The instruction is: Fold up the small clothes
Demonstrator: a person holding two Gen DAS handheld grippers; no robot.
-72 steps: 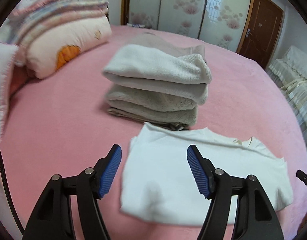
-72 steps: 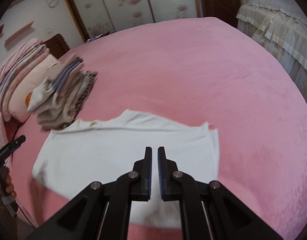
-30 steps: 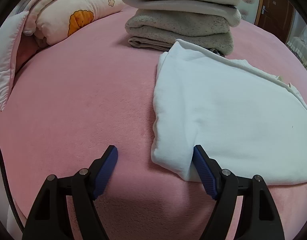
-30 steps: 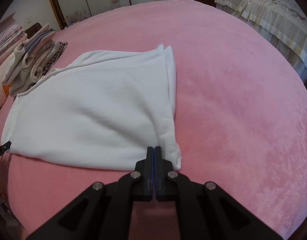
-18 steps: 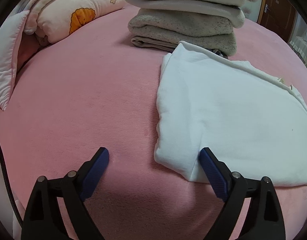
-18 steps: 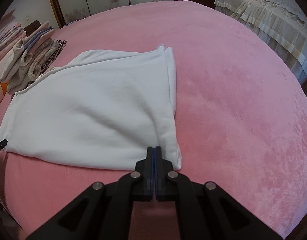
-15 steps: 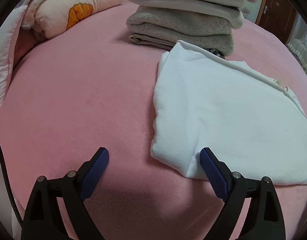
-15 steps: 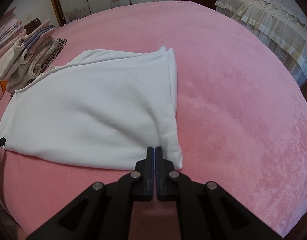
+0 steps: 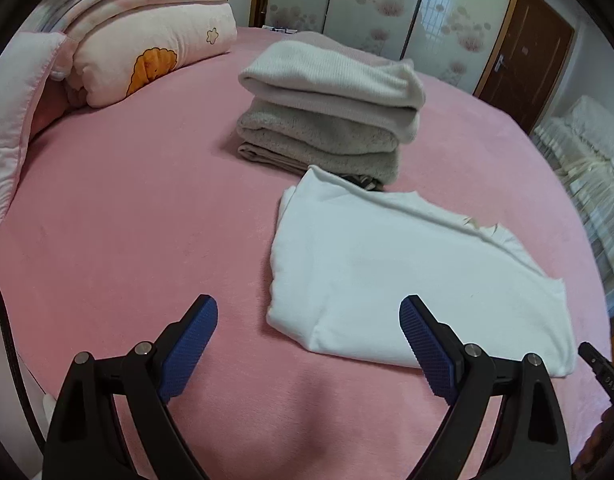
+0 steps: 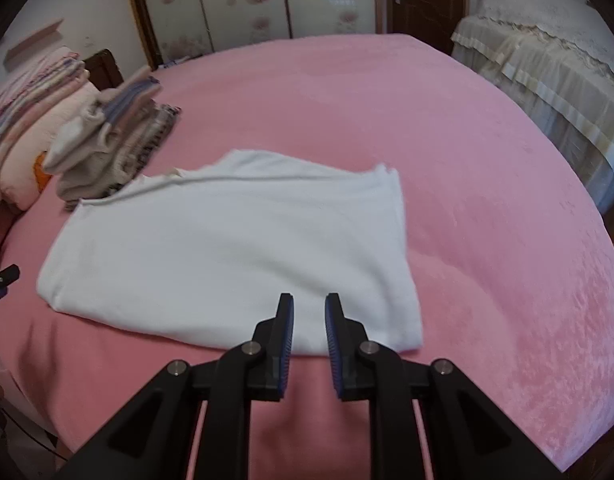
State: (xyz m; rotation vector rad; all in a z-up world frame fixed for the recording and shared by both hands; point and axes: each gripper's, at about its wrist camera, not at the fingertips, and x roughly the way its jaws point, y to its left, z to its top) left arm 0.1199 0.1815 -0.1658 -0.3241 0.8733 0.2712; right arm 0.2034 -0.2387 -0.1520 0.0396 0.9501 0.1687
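Since the white top (image 9: pixel 407 272) is only folded part way, it lies flat on the pink bed (image 9: pixel 147 208), just in front of the pile of folded clothes (image 9: pixel 331 112), with its far corner almost touching the pile.

The left gripper (image 9: pixel 307 344) hangs above the near left corner of the top. Its jaws are spread wide and nothing is in them. The right gripper (image 10: pixel 309 340) hangs above the near right corner. Its jaws are opening, with only a small gap so far, and they hold nothing; the cloth seen in the gap lies down on the bed.

I think a few things could go wrong. The top has two layers, so a gripper could pinch just the upper one and pull the fold apart. It could also grab the soft pink cover along with the top. The edge nearest the pile is wavy, so the next fold may come out crooked. A big push toward the pile could knock it over.

I can see tiny white letters on a black part at the right edge of the left camera's view, but they are too small to read. A small tag sits at the neck of the top; I can read nothing on it.
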